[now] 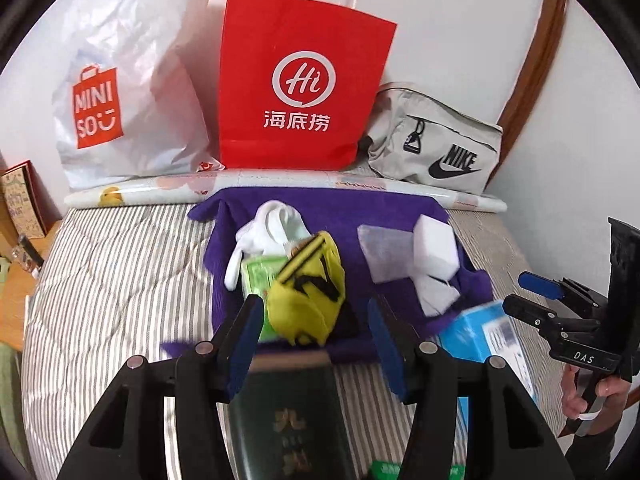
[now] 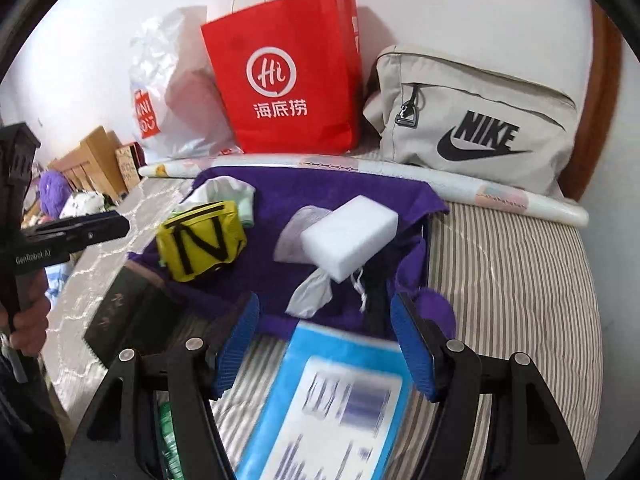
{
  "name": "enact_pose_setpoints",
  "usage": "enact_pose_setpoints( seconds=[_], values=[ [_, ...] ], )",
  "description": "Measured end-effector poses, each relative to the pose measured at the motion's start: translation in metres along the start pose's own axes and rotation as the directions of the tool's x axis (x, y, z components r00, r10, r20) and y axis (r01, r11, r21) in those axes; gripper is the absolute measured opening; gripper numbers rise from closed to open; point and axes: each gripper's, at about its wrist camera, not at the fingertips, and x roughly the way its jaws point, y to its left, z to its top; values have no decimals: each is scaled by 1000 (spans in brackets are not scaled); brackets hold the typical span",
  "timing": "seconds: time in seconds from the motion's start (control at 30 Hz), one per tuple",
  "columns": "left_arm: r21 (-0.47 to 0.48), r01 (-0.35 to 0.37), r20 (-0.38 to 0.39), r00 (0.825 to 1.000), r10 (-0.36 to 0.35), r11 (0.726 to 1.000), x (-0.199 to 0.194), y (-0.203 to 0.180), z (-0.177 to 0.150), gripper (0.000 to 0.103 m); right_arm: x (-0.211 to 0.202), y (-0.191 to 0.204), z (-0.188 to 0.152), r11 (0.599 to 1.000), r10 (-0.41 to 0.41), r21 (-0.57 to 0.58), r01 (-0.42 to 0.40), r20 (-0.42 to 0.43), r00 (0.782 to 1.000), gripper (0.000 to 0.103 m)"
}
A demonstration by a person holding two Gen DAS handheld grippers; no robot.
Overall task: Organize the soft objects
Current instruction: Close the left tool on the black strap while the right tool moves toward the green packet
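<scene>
Bright, even light; fisheye bends the edges; blue packet (image 2: 324, 404) smeared by blur.

Striped bed (image 2: 512, 280), purple cloth (image 2: 280, 200) spread across its middle, dark green box (image 2: 128, 312) and blue box (image 2: 332, 400) at the near edge, printed roll (image 2: 440, 180), red paper bag (image 2: 288, 72), white plastic bag (image 1: 132, 92), grey pouch (image 2: 472, 120) along the wall

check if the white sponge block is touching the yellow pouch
Apart. The right wrist view shows it plainly: bare purple cloth lies between the yellow pouch and the white sponge block, a clear gap.
</scene>
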Motion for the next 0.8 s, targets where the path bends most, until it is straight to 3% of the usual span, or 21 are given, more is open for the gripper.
enact_pose_setpoints(
  seconds=[0.13,0.3,0.5,0.63,0.8],
  values=[
    [-7,24,-19,1000,-24,1000,-20,-7,-19,52,-22,8,-19,999,43,27,-43,5,999,68],
    [3,35,-27,999,-35,999,-42,-15,-53,52,-48,41,-54,996,51,-77,-52,-15,999,68],
    [-13,32,-50,998,-32,999,-57,-18,-97,52,-58,76,-104,980,110,-160,-117,-55,992,68],
    [-20,21,-79,997,-23,1000,-58,-23,-122,52,-66,81,-128,980,129,-143,-137,-59,990,68],
    [-57,27,-125,992,-34,998,-44,-31,-149,52,-79,73,-151,989,100,-103,-104,-46,994,68]
  ],
)
